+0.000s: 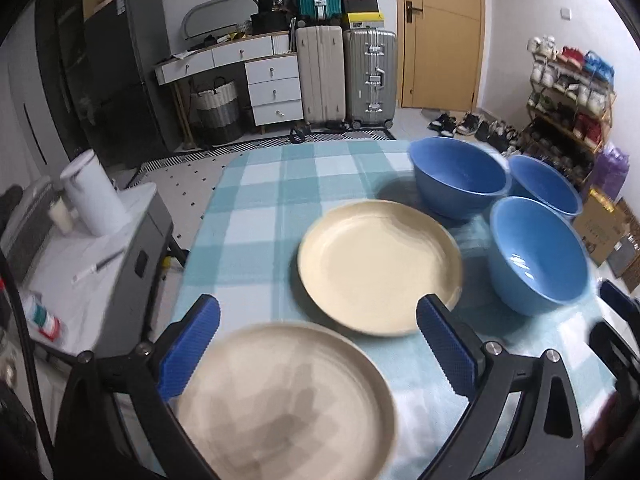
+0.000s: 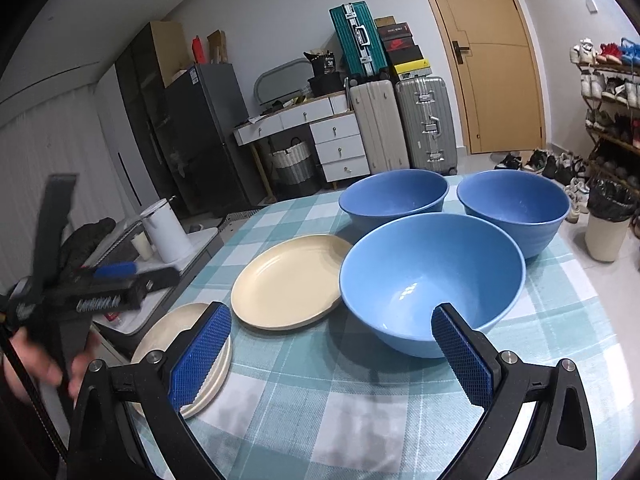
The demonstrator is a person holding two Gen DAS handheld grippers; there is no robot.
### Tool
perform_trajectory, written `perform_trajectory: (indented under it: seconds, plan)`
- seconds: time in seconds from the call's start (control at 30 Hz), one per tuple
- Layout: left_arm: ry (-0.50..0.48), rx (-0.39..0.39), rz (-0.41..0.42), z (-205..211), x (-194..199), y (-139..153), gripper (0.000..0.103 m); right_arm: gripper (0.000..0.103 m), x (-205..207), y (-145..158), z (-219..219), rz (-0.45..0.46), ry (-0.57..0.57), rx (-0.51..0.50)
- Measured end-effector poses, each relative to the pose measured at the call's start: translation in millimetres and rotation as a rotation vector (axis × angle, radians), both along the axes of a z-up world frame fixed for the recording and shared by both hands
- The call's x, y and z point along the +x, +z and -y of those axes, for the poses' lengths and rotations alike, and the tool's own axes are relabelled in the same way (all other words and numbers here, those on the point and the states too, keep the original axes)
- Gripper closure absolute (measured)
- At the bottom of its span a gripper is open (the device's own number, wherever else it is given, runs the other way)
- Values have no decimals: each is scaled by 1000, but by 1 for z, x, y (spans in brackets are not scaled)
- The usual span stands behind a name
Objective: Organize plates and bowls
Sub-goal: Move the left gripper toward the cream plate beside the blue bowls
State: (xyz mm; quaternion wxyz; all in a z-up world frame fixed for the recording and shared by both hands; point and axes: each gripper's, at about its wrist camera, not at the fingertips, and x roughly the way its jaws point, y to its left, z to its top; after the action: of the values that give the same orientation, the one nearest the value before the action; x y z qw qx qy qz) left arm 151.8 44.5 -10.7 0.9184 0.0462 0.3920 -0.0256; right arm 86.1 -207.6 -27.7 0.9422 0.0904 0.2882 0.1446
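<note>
We are holding the left tongs point(image 1: 318, 344) spread wide over the near left corner of the tabletop point(image 1: 264, 184), gripping nothing, with the stacked cream plates point(image 1: 280, 404) lying just under them, and we are keeping the right tongs point(image 2: 332, 356) equally spread and empty in front of the nearest blue bowl point(image 2: 432, 276). A single cream plate point(image 1: 380, 266) is sitting toward the middle, and two more blue bowls point(image 2: 394, 196) point(image 2: 514, 208) are standing at the far right edge. We are judging the plates and bowls stiff, smooth, perhaps slippery and breakable, so we are planning to pinch them at the rim. The stack is blurring in the left wrist view, and its count is staying unclear to us; a finger is covering part of it in the right view.
</note>
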Motion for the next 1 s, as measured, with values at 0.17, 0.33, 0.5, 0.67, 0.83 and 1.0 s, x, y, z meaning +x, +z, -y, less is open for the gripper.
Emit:
perform_trajectory:
  seconds: [0.17, 0.33, 0.5, 0.67, 0.83, 1.0]
  plan:
    - [-21, 52, -65, -5, 48, -13, 3, 1, 8, -2, -3, 20, 32, 21]
    - [-44, 71, -151, -7, 89, -38, 3, 1, 13, -5, -18, 40, 89, 11]
    - [-43, -38, -279, -18, 121, -61, 4, 1, 19, -13, -33, 50, 131, -12]
    - [-15, -102, -362, -26, 139, -81, 5, 1, 24, -23, -43, 40, 164, -4]
    - [-31, -113, -390, -23, 145, -88, 10, 1, 27, -30, -48, 27, 182, -4]
    - [-60, -145, -427, -19, 149, -94, 24, 1, 29, -36, -49, 10, 184, 4]
